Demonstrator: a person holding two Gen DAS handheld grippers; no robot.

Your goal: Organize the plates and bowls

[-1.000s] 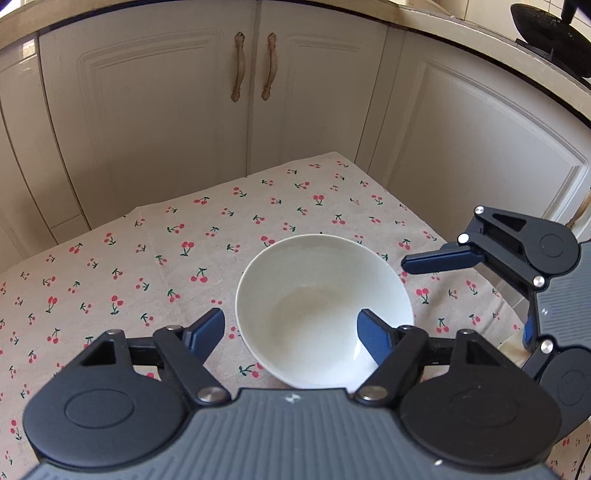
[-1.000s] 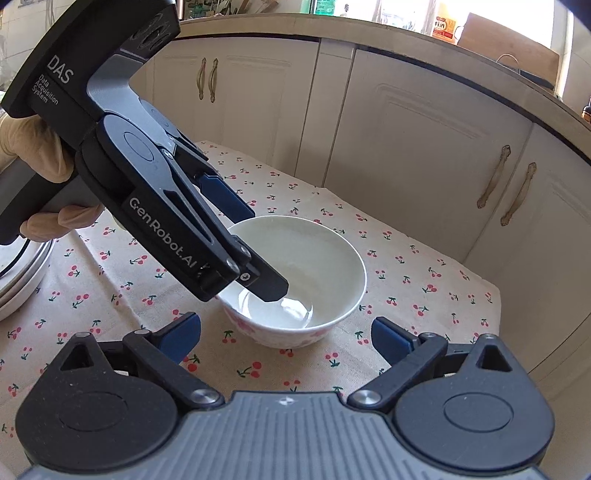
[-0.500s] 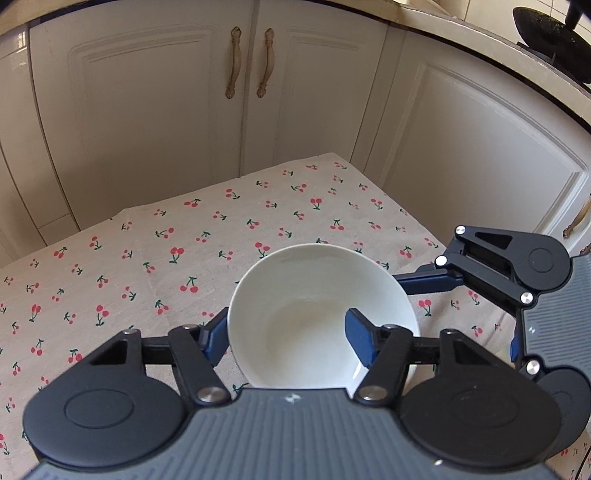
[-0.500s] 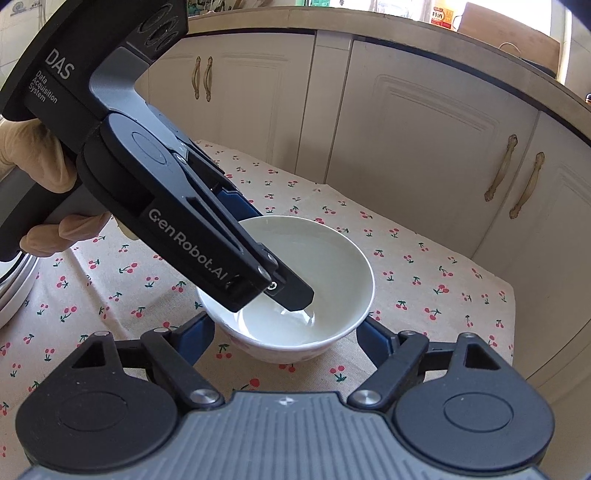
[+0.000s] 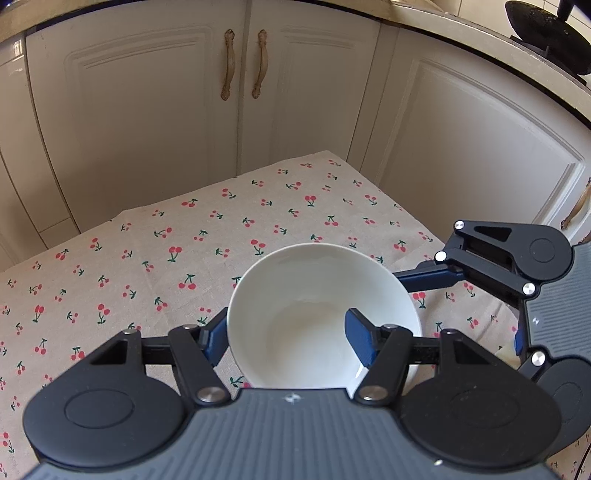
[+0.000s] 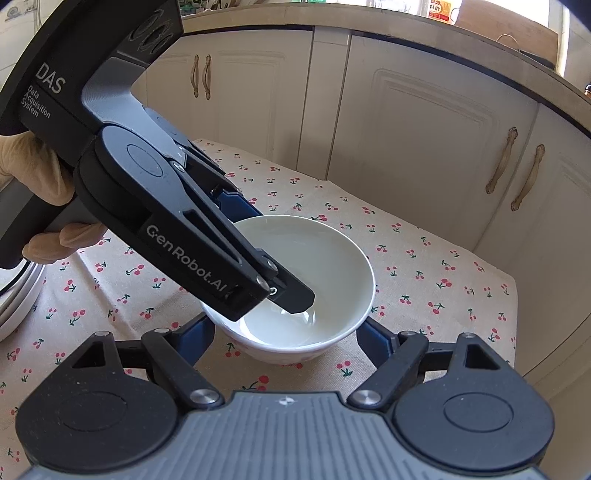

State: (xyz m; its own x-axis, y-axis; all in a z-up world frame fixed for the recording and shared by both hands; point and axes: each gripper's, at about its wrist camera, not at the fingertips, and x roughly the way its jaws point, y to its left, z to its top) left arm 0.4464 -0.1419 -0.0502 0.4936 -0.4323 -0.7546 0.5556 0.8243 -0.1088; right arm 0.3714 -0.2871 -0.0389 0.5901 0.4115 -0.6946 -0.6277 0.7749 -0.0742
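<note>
A white bowl [image 5: 317, 317] with a cherry print outside sits on the cherry-print tablecloth [image 5: 184, 236]; it also shows in the right wrist view [image 6: 314, 280]. My left gripper [image 5: 286, 336] straddles the bowl's near-left rim, one finger inside the bowl [image 5: 360, 341] and one outside [image 5: 216, 338], jaws closed on the wall. My right gripper [image 6: 284, 339] is open, its fingers on either side of the bowl's base, apart from it. The right gripper also appears at the right of the left wrist view [image 5: 480, 273].
White cabinet doors [image 5: 236, 96] stand close behind the table's far edge. A stack of white plates [image 6: 16, 295] shows at the left edge of the right wrist view. A dark pan [image 5: 546, 33] sits on the counter, top right.
My left gripper has moved forward over the bowl's rim and closed on its wall. My right gripper has moved closer, its fingers now flanking the bowl.
</note>
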